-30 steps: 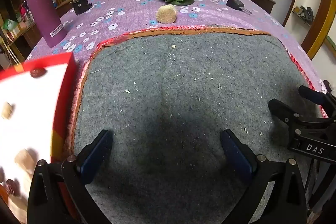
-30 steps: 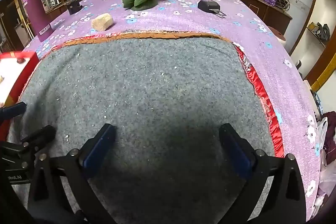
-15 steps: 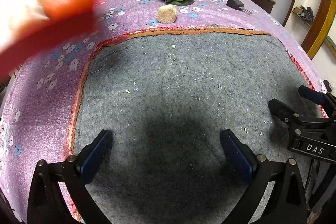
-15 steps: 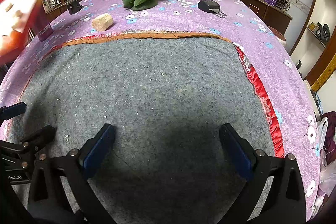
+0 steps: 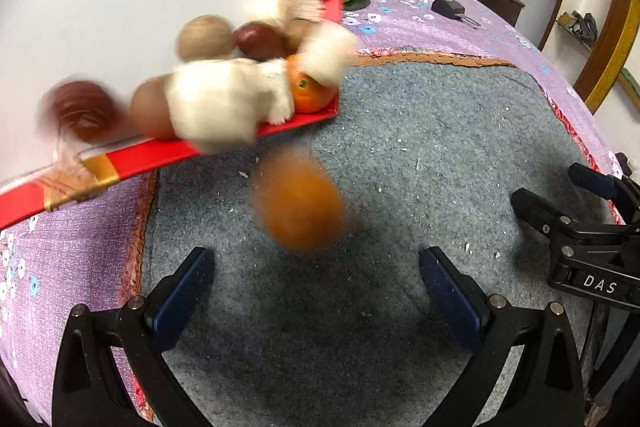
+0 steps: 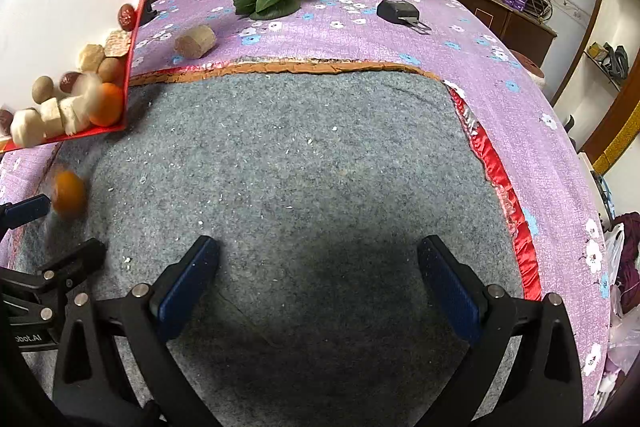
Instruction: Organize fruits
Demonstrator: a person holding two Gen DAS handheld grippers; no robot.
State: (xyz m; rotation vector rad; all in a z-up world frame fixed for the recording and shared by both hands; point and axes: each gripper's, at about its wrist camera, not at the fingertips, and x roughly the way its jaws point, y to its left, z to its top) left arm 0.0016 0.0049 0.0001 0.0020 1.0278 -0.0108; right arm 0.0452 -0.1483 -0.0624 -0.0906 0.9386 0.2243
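Both tongs, left [image 5: 316, 291] and right [image 6: 318, 281], gaped empty; the falling orange [image 5: 298, 205] looked round, roll-prone, best gripped across its middle.

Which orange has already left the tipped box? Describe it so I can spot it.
Start at the grey felt mat, then its left edge below the tilted red box. The loose orange is blurred there, alone; the other orange sits in the box corner.
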